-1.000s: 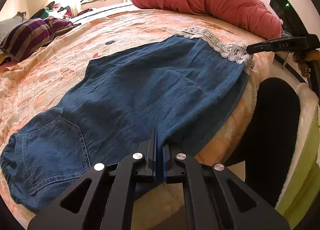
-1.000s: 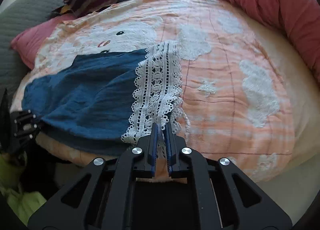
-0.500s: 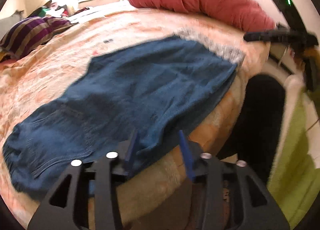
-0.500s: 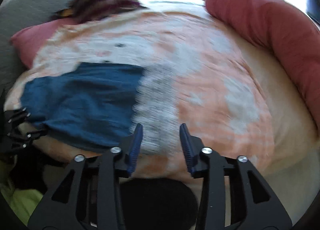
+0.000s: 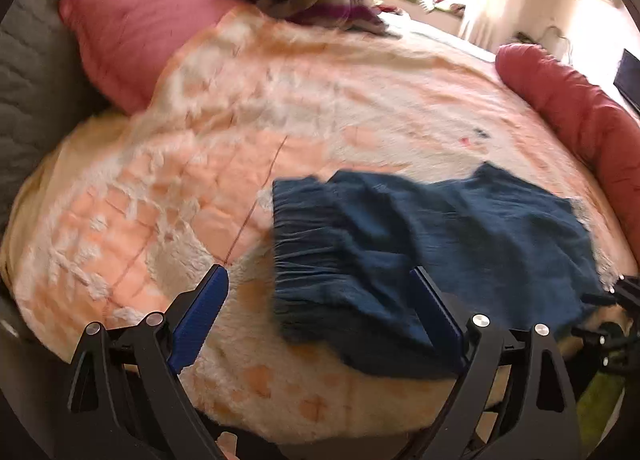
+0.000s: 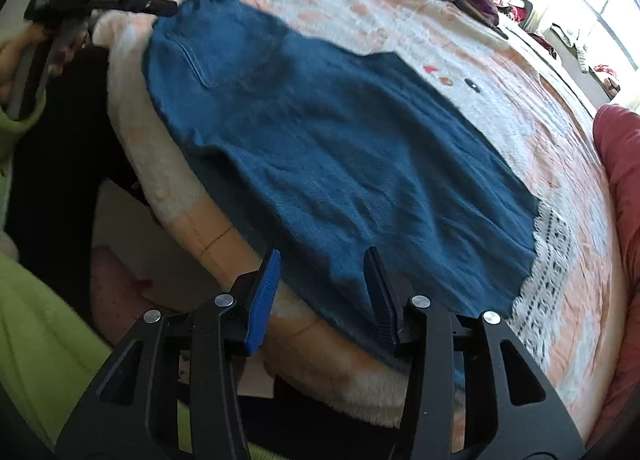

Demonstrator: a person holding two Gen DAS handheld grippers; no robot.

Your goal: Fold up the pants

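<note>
Peach fleece blanket (image 5: 168, 196) fills both views; blue denim pants (image 6: 340, 148) lie flat mid-frame, lace hem (image 6: 552, 260) lower right. Left gripper (image 5: 320, 312), jaws just opening, gapes near the waistband; right gripper (image 6: 320, 292) half-spread, empty. Regrasping comes next.

- The pants (image 6: 340, 148) are matt blue denim-like cloth, lightly creased, with a white lace hem (image 6: 548, 272).
- The blanket (image 5: 240, 164) on the bed is fluffy, peach-and-white plush.
- The gripper fingers (image 6: 262, 300) are ridged blue plastic on matt black frames with shiny metal screws.
</note>
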